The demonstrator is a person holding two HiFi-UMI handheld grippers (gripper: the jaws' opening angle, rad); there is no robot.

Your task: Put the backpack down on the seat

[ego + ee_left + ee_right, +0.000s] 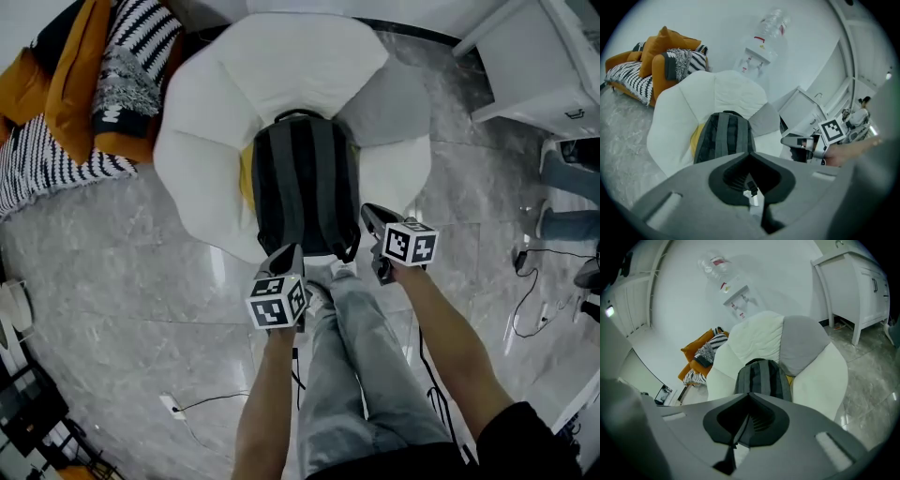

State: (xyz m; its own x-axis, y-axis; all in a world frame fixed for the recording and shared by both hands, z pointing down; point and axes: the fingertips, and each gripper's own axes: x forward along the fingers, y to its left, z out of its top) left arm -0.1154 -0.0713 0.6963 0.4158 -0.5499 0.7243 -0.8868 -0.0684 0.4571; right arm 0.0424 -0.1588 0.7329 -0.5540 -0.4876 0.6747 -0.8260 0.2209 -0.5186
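A dark grey backpack (305,183) with lighter stripes lies flat on the seat of a white round armchair (206,141), its top handle toward the chair's back. Both gripper views show the backpack (724,136) (764,376) just beyond the jaws. My left gripper (286,255) is at the pack's near left corner and my right gripper (368,214) at its near right edge. On both, the jaws stand shut, left gripper (750,153) and right gripper (749,393) alike. A thin dark strap shows behind each jaw hollow; I see nothing clamped.
A grey cushion (394,103) rests on the chair's right side, and something yellow (246,178) peeks from under the pack. An orange sofa with striped cushions (84,84) stands far left, a white cabinet (544,66) far right. Cables (530,300) lie on the marble floor.
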